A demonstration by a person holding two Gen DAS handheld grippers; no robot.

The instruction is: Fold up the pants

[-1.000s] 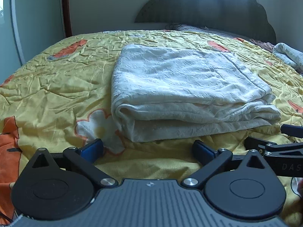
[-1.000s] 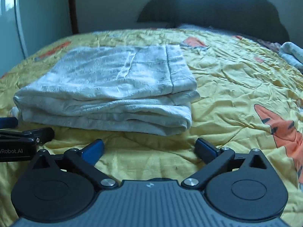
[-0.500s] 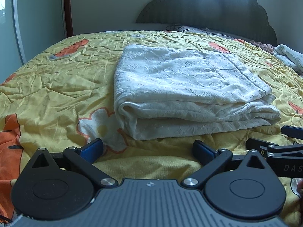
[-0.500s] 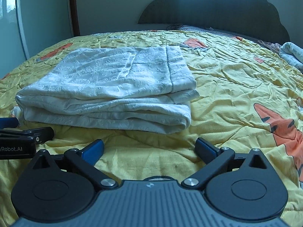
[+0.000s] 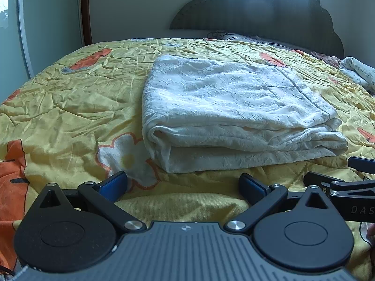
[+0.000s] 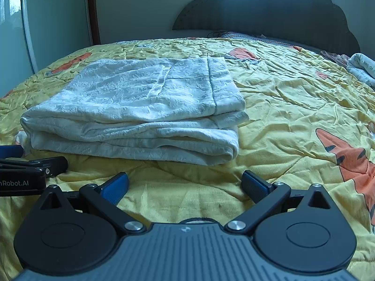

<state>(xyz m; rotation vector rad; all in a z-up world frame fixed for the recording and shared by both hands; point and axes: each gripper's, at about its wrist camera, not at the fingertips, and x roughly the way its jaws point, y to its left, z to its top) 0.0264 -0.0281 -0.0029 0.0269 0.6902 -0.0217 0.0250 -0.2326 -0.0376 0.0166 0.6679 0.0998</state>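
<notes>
**Pants folded, both grippers drawn back**

Pants [image 5: 236,112] lie folded on the yellow bedspread [image 5: 70,107]. Over the last second the left gripper [image 5: 182,185] and right gripper [image 6: 185,185], both spread wide and empty, backed slightly away; folding looks finished. Lettering on the neighbouring gripper reads "DAS" in the left view, "Robot.AI" in the right.

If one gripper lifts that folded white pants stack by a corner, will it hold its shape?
Probably not. The folded white pants look like soft, crinkled cloth in loose layers, so they would likely droop and unfold. The open edges near the right end seem apt to slide apart. It looks light, and may drag on the wrinkled yellow bedspread.
</notes>
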